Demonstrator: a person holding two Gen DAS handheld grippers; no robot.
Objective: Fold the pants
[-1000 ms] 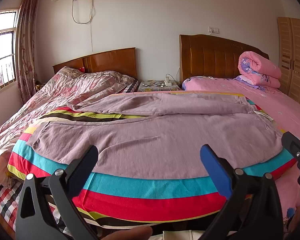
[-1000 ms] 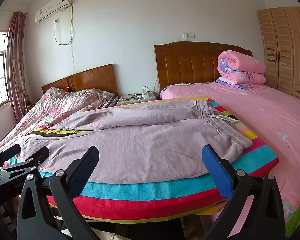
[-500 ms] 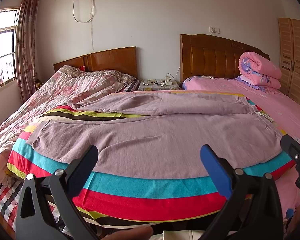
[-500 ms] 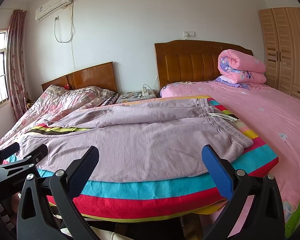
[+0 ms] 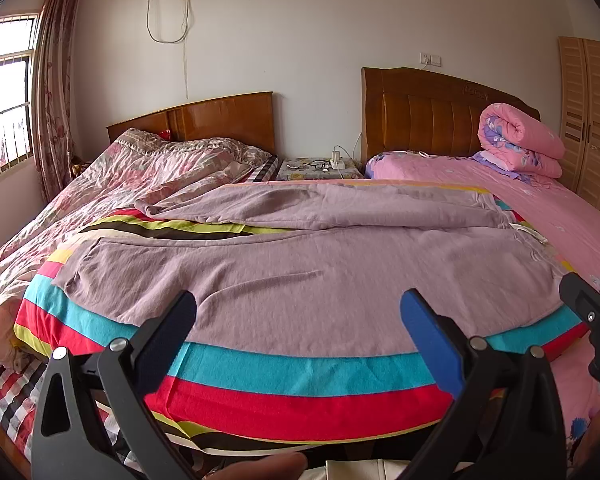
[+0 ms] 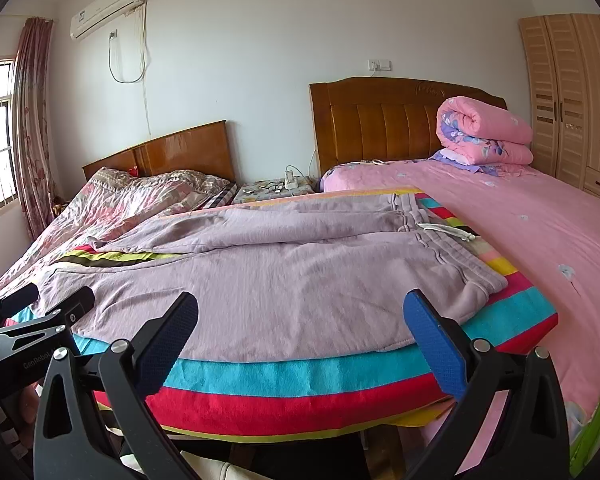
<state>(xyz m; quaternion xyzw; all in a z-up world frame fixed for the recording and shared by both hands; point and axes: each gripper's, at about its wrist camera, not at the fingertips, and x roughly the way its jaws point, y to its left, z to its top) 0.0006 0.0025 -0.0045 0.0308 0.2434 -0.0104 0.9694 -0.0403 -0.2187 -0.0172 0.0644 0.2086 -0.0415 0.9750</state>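
Note:
Lilac sweatpants point(image 5: 300, 280) lie spread flat on a striped blanket point(image 5: 292, 372), waistband with white drawstring to the right point(image 6: 452, 236), legs running left. The near leg lies closest to me; the far leg lies behind it. My left gripper point(image 5: 300, 328) is open and empty, held just before the near leg's front edge. My right gripper point(image 6: 300, 328) is open and empty, in front of the near leg by the waistband end. Each gripper shows at the edge of the other's view: the right one in the left wrist view point(image 5: 592, 312), the left one in the right wrist view point(image 6: 40, 320).
The striped blanket covers a surface bridging two beds. A floral quilt point(image 5: 120, 184) lies on the left bed. The pink bed point(image 6: 540, 232) on the right holds a rolled pink quilt point(image 6: 484, 132). A nightstand point(image 5: 320, 168) stands between the headboards. A wardrobe point(image 6: 572, 96) stands far right.
Both grippers have drifted slightly closer to the pants' front edge. Nothing was grasped and the pants have not moved.

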